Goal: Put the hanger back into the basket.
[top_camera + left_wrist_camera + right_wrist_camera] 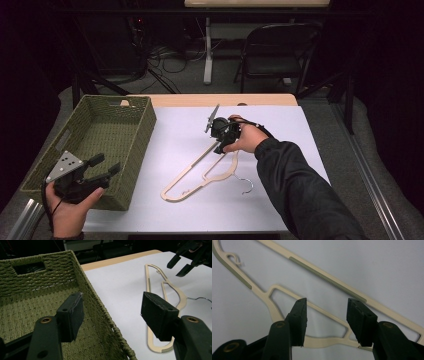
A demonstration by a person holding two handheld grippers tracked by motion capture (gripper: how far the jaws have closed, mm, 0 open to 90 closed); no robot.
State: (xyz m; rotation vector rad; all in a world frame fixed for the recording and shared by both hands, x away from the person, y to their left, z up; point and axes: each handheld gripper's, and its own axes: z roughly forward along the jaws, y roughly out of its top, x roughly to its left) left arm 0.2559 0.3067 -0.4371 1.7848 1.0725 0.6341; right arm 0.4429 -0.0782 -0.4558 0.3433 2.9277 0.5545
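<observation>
At the table's left edge sits the green woven basket point(130, 150), empty inside as far as shows. Left gripper point(106, 172) hovers at its near end, near the table's near-left corner, jaws wide, nothing between them; in the left gripper view one pad point(72, 315) hangs over the basket floor, the other over the white table point(280, 200). Cream plastic hanger point(200, 177) lies flat mid-table, long bar running toward the far edge, metal hook point(246, 186) pointing to the near-right. Right gripper point(220, 148) is low over the hanger's far shoulder, jaws wide, not pressing anything; the right gripper view shows its pads point(299, 320) straddling the inner strut with the hanger point(322, 340) beneath.

Judgement: step in hand is the grasp. To do it well, drop straight until the pads bracket one thin bar, close square across it, not on the junction. The flat plastic sits tight on the table, so a tip may skid; pinch near the shoulder for balance. Left stays clear, basket ready.
</observation>
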